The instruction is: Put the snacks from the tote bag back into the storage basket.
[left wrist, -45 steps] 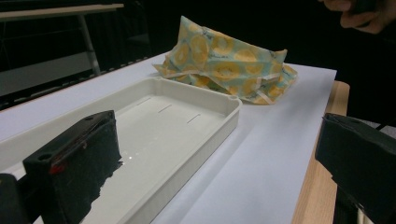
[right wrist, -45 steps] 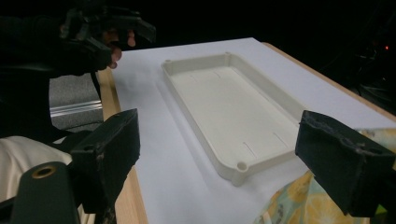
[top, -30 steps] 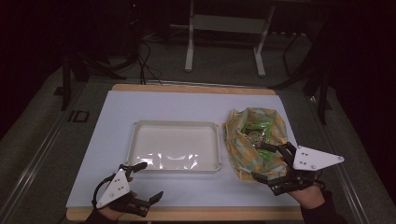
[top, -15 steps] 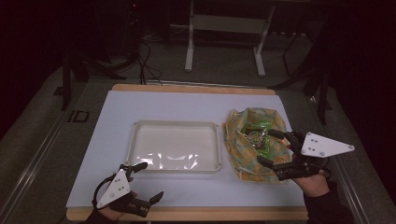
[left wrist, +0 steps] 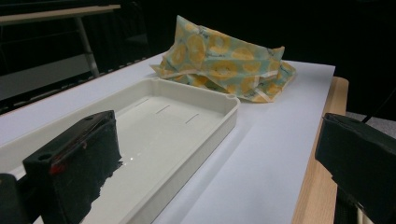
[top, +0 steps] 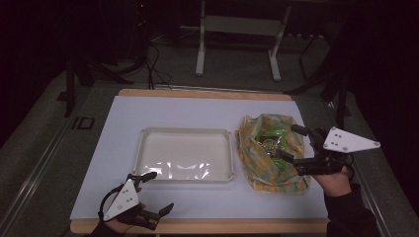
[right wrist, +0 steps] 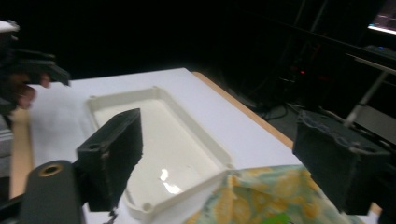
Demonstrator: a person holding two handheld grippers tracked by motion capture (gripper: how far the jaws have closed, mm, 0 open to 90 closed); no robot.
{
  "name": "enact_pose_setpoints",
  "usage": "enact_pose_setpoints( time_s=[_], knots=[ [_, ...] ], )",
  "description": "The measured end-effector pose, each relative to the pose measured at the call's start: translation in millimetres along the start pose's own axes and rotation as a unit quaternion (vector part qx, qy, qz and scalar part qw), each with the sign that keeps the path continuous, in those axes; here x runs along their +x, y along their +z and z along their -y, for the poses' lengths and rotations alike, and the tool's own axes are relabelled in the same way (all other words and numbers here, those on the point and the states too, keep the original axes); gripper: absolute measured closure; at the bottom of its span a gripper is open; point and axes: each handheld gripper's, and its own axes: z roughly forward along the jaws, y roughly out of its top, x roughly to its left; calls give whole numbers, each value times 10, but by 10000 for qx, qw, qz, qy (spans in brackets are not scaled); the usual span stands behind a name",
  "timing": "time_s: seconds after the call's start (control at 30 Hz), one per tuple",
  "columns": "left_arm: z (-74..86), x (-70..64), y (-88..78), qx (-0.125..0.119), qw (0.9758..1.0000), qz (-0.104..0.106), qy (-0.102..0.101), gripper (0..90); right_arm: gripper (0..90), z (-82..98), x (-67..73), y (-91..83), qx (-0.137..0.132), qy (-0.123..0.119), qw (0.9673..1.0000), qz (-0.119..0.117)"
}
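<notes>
Right hand-held gripper (top: 289, 143): jaws wide, over the lemon-print bag (top: 269, 153), right of centre.
Left hand-held gripper (top: 153, 193): wide, empty, lower left.
Advice: pinching the green packet (top: 271, 137) squarely looked wise.

The room is dim and light falls from above on the bench (top: 163, 118), whose pale sheet is the brightest area, while the surroundings at twelve, three and nine o'clock sink into near black. Glare patches shine on the floor of the tray (top: 148, 148) toward six o'clock. The left gripper view is fairly sharp on the patterned bag (left wrist: 224, 60), its near black blocks soft. The right gripper view is smeared with motion blur and grainy throughout.
</notes>
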Motion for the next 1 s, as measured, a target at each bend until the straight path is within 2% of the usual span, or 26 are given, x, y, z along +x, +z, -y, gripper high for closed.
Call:
enact_pose_setpoints(
  time_s=[0.13,0.27,0.33,0.57,0.6,0.7,0.73,1.0],
  knots=[
    [0,0,0,-2,10000,-1,0,4,189,38,-97,11,10,50,9999,120],
    [0,4,-5,-54,9999,-87,25,4,191,77,-162,34,88,119,9996,252],
    [3,10,-5,-47,9999,-89,1,4,222,135,-225,62,163,230,9990,335],
    [2,4,1,1,10000,-49,28,4,224,270,-310,123,248,482,9972,514],
    [2,6,0,-7,10000,-40,14,4,224,318,-345,151,321,606,9961,560],
    [2,7,1,-5,10000,-29,16,4,224,344,-362,165,352,643,9954,612],
    [2,5,2,3,10000,-29,23,4,224,419,-411,202,428,780,9939,655],
    [6,3,14,25,10000,-5,45,4,223,613,-525,273,546,1131,9887,815]
  ],
)
